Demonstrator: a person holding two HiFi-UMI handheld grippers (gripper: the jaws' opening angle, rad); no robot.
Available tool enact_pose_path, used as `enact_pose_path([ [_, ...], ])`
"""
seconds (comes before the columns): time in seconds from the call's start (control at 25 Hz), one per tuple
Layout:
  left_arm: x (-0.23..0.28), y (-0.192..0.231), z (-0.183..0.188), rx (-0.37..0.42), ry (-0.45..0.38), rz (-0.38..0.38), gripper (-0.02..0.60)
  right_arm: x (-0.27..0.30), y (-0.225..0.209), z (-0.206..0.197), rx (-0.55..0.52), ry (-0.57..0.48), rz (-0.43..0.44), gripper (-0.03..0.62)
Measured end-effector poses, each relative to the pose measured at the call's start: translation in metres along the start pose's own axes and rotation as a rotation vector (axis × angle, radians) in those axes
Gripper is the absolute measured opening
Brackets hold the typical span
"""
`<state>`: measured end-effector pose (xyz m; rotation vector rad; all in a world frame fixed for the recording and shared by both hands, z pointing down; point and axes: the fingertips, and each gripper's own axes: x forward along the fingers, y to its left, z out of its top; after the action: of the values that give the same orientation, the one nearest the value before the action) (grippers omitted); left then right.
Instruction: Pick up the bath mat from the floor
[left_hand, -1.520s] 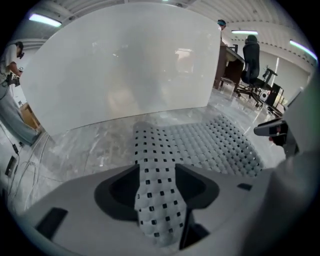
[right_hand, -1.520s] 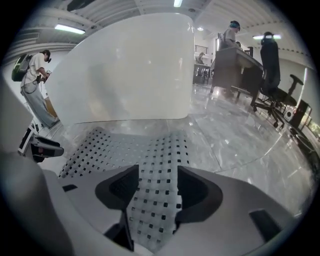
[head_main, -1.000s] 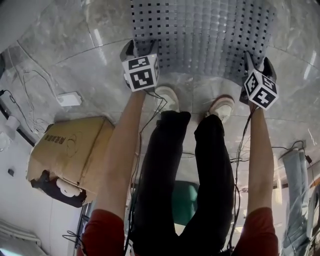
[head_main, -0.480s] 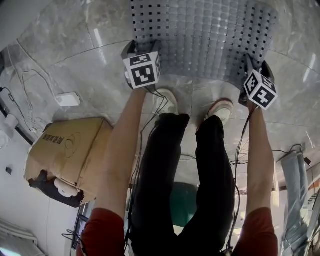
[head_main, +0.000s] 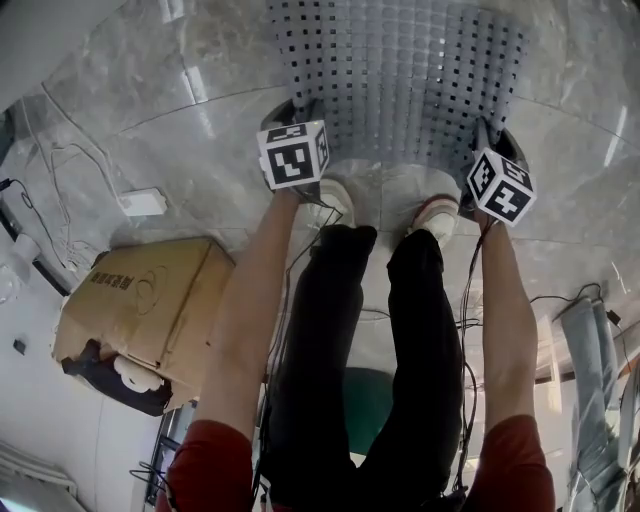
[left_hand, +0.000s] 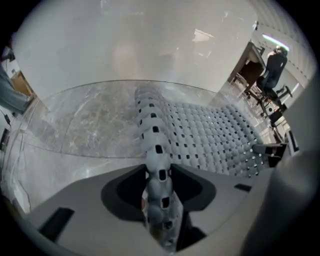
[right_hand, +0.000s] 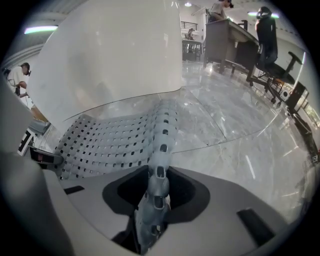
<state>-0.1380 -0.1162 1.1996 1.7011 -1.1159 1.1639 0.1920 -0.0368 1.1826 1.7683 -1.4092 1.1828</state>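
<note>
The grey perforated bath mat (head_main: 400, 70) lies on the marble floor ahead of the person's shoes. My left gripper (head_main: 292, 112) is at its near left corner and my right gripper (head_main: 487, 135) at its near right corner, both pointing steeply down. Both pairs of jaws have just been closing. In the left gripper view the mat (left_hand: 200, 140) rises in a fold, and its edge is pinched by the left gripper (left_hand: 160, 202). In the right gripper view the mat (right_hand: 110, 140) bends up the same way into the right gripper (right_hand: 152, 205).
A cardboard box (head_main: 140, 300) stands at the left, with a white adapter (head_main: 143, 203) and cables beside it. The person's shoes (head_main: 335, 195) sit just behind the mat. A white curved wall (right_hand: 110, 55) rises past the mat; office chairs (right_hand: 270, 45) stand further off.
Both grippers have drawn slightly inward and toward the shoes. Their jaws have come together on the mat's near corners, and the near edge now bunches up off the floor.
</note>
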Motion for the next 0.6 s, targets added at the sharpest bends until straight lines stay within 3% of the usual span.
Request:
enact_pose_path([
  [0.24, -0.042, -0.021, -0.018, 0.002, 0.049, -0.048, 0.118, -0.033, 0.017, -0.003, -0.040, 0.034, 0.008, 0.066],
  [0.6, -0.118, -0.039, -0.017, -0.003, 0.067, -0.041, 0.100, -0.107, 0.040, 0.014, -0.068, 0.050, 0.011, 0.055],
])
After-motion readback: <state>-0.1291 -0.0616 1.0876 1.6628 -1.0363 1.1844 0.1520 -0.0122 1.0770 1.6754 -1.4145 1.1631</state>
